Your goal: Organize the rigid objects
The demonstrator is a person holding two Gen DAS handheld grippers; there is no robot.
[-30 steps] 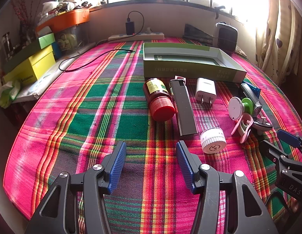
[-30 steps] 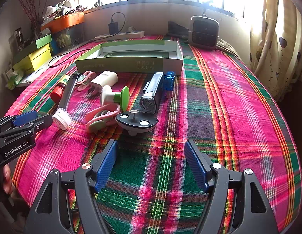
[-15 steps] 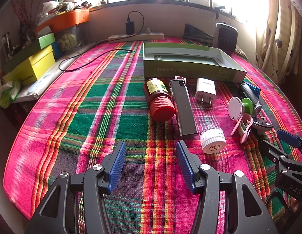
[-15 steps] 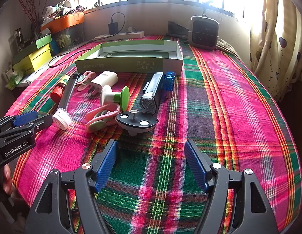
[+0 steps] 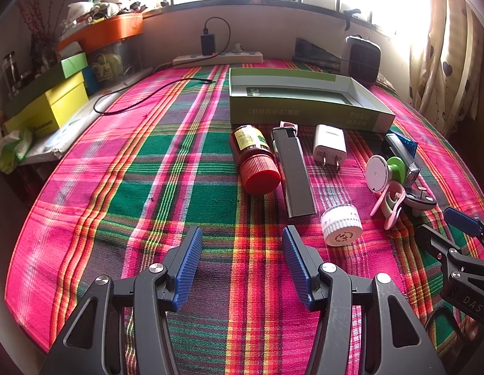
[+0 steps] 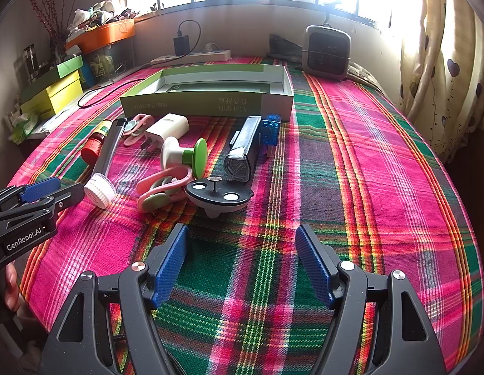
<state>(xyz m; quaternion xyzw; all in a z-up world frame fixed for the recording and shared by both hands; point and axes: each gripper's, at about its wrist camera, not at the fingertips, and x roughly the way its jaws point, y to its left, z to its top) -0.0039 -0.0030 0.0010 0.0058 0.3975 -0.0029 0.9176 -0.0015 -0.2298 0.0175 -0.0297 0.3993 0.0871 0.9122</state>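
On the plaid cloth lies a row of small objects in front of an open green box (image 5: 307,101) (image 6: 210,93). From the left: a red-capped bottle (image 5: 254,159), a long dark lighter (image 5: 293,172), a white plug (image 5: 330,148), a white jar lid (image 5: 341,226), a white-and-green knob (image 6: 185,156), a pink clip (image 6: 162,187), a black round base (image 6: 218,195), a black bike light (image 6: 243,150). My left gripper (image 5: 242,262) stands open and empty, short of the bottle. My right gripper (image 6: 242,262) is open and empty, just short of the black base.
A power strip (image 5: 218,57) and black cable (image 5: 142,98) lie at the back. Yellow and green boxes (image 5: 48,106) stack at the left edge. A small heater (image 6: 328,51) stands back right, curtains (image 6: 442,62) beyond. A hand (image 6: 11,284) shows at the left edge.
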